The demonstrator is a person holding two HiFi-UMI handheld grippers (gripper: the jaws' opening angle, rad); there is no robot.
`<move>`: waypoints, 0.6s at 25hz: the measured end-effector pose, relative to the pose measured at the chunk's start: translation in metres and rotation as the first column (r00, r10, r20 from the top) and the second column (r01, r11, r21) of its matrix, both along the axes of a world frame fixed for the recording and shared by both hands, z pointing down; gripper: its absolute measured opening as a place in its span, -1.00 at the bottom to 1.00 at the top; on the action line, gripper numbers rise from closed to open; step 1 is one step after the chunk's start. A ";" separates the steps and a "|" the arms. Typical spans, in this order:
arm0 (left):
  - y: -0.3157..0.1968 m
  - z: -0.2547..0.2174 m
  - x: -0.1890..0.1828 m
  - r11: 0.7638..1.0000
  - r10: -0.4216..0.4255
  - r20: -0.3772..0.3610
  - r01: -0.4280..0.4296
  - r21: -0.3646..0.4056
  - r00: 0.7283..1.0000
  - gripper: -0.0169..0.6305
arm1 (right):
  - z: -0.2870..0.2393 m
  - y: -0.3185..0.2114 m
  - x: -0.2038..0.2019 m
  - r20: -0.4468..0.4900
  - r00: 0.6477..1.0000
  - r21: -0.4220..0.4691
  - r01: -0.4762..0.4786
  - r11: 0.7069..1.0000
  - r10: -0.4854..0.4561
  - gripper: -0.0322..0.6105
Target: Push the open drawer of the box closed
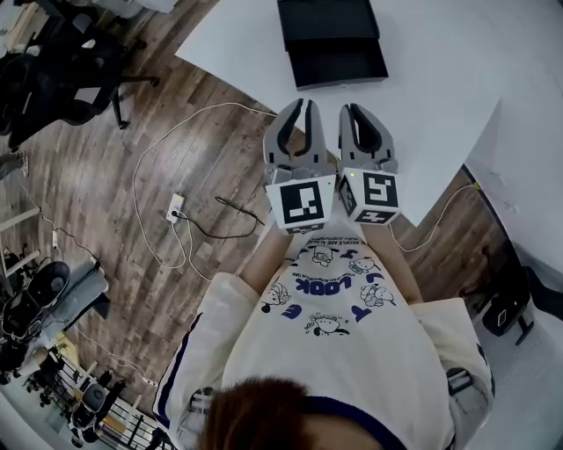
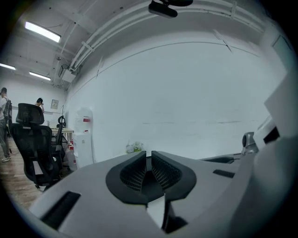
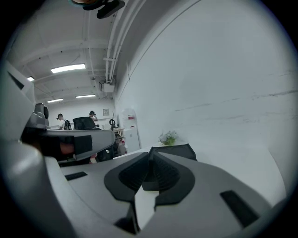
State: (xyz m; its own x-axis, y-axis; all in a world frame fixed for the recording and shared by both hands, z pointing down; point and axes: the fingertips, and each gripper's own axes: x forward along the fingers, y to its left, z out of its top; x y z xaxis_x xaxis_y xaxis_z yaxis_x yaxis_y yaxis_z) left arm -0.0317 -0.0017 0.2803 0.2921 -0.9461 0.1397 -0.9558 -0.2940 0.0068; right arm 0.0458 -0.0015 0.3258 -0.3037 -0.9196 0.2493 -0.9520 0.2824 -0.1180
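Head view showed the left gripper [image 1: 300, 105] and right gripper [image 1: 354, 110] side by side over the white table's [image 1: 440, 79] near edge. The black box [image 1: 327, 22] sat at 12 o'clock from them, its drawer [image 1: 341, 63] pulled out toward the person, near the tips but not touching. Right gripper view alone caught the box, past clenched, empty jaws. Left gripper view, jaws likewise clenched on nothing, got only wall & an office chair [image 2: 35, 148] at 9 o'clock. Bare tabletop lay btwn tips & drawer front. The table edge ran diagonally under the grippers, w/ wood floor [image 1: 202, 167] at 8 o'clock.
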 end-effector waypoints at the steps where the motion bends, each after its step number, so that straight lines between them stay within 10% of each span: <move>1: -0.005 0.003 0.000 1.000 0.009 0.000 -0.009 -0.006 1.000 -0.81 | 0.003 -0.004 0.001 0.000 1.000 -0.008 -0.012 1.000 0.012 -0.75; 15: -0.050 0.043 -0.003 0.994 0.056 -0.001 -0.056 -0.088 0.998 -0.81 | 0.052 -0.045 0.009 -0.040 0.997 -0.126 -0.071 0.990 0.066 -0.54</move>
State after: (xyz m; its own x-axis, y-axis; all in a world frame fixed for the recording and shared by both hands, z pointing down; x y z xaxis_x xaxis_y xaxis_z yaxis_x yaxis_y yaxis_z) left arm -0.0345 -0.0515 0.3232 0.3444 -0.9121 0.2224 -0.9377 -0.3457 0.0341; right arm 0.0543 -0.0469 0.3780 -0.2300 -0.8982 0.3747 -0.9728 0.2012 -0.1148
